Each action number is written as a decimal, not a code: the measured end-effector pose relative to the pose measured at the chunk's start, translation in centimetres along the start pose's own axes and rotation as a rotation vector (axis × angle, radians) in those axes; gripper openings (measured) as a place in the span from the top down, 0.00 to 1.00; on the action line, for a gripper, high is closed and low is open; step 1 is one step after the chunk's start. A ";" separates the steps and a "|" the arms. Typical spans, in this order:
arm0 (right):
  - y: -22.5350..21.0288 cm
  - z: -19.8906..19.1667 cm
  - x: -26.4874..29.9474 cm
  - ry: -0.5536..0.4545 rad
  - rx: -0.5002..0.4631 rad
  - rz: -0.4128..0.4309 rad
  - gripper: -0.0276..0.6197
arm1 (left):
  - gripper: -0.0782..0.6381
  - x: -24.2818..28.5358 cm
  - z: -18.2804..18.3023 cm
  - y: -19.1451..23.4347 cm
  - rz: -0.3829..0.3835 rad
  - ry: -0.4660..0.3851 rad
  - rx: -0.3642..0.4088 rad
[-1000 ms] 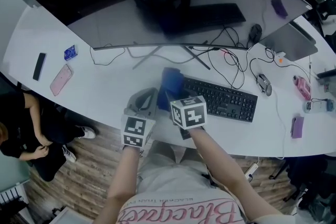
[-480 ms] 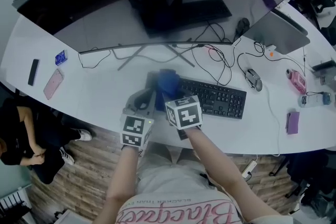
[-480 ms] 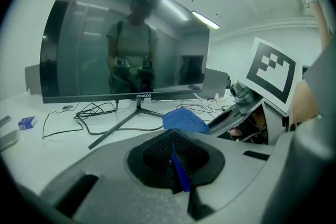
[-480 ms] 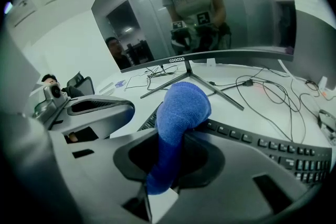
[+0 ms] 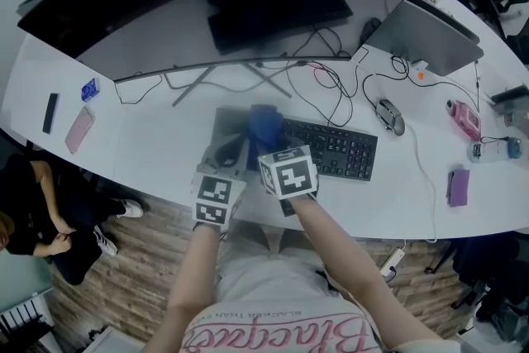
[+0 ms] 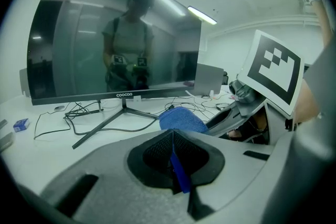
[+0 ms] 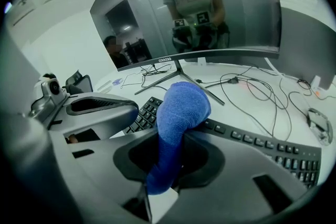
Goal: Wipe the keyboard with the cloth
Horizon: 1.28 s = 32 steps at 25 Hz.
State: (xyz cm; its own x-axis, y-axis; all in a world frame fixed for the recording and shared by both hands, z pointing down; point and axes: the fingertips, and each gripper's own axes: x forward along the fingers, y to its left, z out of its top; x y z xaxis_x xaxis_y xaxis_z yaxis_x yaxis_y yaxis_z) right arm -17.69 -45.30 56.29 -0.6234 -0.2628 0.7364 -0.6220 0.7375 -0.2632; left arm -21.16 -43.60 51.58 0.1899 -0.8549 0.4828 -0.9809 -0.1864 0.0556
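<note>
Here the right tool (image 7: 169, 162) clenches the blue cloth (image 7: 179, 107) over the black keyboard (image 7: 262, 147).
Nearest, the cloth's tail is pinched between the jaws' dark pads. Its bunched head folds forward and lies on the keys near the keyboard's left end. Just to the left, the left tool (image 6: 173, 160) has its jaws pressed together, with a thin blue sliver at the seam. It sits off the keyboard over the white desk (image 5: 157, 140). Beyond them stands a curved monitor (image 5: 190, 21).
</note>
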 end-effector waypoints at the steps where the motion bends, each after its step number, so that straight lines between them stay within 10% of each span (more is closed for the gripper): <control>1: -0.4 -0.1 -0.2 0.000 0.000 -0.004 0.82 | 0.88 0.2 0.1 -0.3 -0.001 0.002 -0.001; 32: -11.1 -4.9 -8.2 0.034 -0.005 -0.073 0.82 | 0.88 5.9 1.3 -13.0 -0.028 0.060 0.018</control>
State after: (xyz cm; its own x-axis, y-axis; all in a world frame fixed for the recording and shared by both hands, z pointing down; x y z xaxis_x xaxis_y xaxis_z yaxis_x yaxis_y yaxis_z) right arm -3.29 -48.30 56.20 -0.5603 -0.2948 0.7741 -0.6628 0.7201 -0.2055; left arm -7.20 -46.86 52.60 0.2138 -0.8190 0.5325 -0.9742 -0.2188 0.0547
